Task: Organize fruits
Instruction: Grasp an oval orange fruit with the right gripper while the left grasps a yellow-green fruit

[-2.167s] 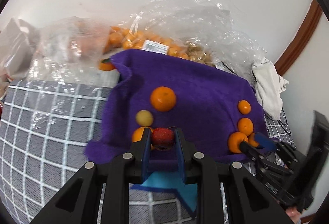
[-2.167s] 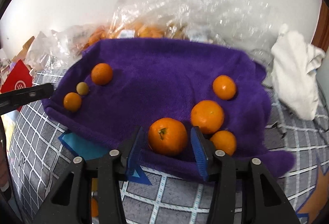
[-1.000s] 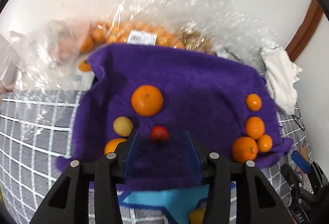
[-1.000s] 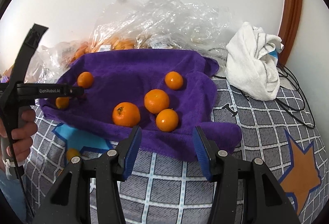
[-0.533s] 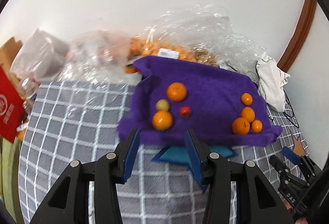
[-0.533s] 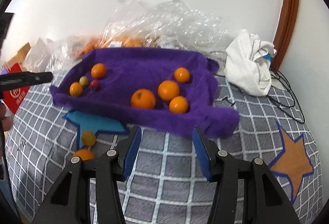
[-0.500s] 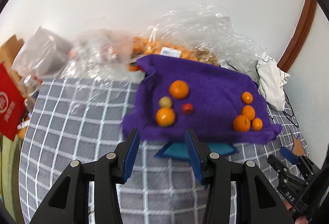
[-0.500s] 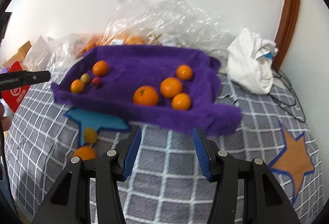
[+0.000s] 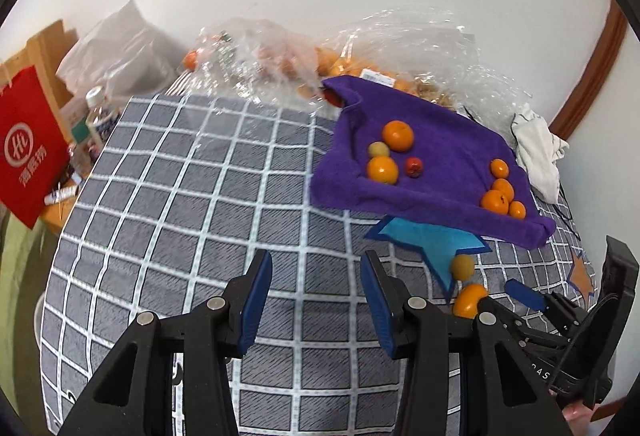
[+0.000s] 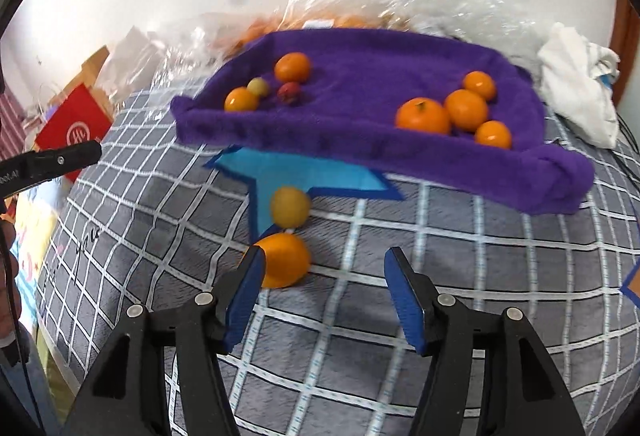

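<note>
A purple towel [image 9: 440, 164] [image 10: 380, 76] holds two groups of fruit: oranges, a small yellow fruit and a red fruit [image 9: 414, 167] [image 10: 289, 92] at its left, several oranges [image 9: 500, 196] [image 10: 448, 112] at its right. A yellow fruit [image 10: 290, 211] [image 9: 463, 267] and an orange [image 10: 286, 265] [image 9: 469, 301] lie on the checked cloth in front of the towel. My right gripper [image 10: 324, 292] is open, low over the cloth, the orange by its left finger. My left gripper [image 9: 316, 300] is open and empty, further left.
Clear plastic bags of oranges [image 9: 304, 56] lie behind the towel against the wall. A white cloth [image 10: 580, 80] sits at the right. A red bag [image 9: 28, 152] and a bottle [image 9: 100, 112] stand at the left edge. A blue star patch [image 10: 304, 176] marks the cloth.
Both grippers pulled back from the towel. My left gripper let go of the red fruit and swung left. My right gripper dropped low toward the loose orange on the cloth.
</note>
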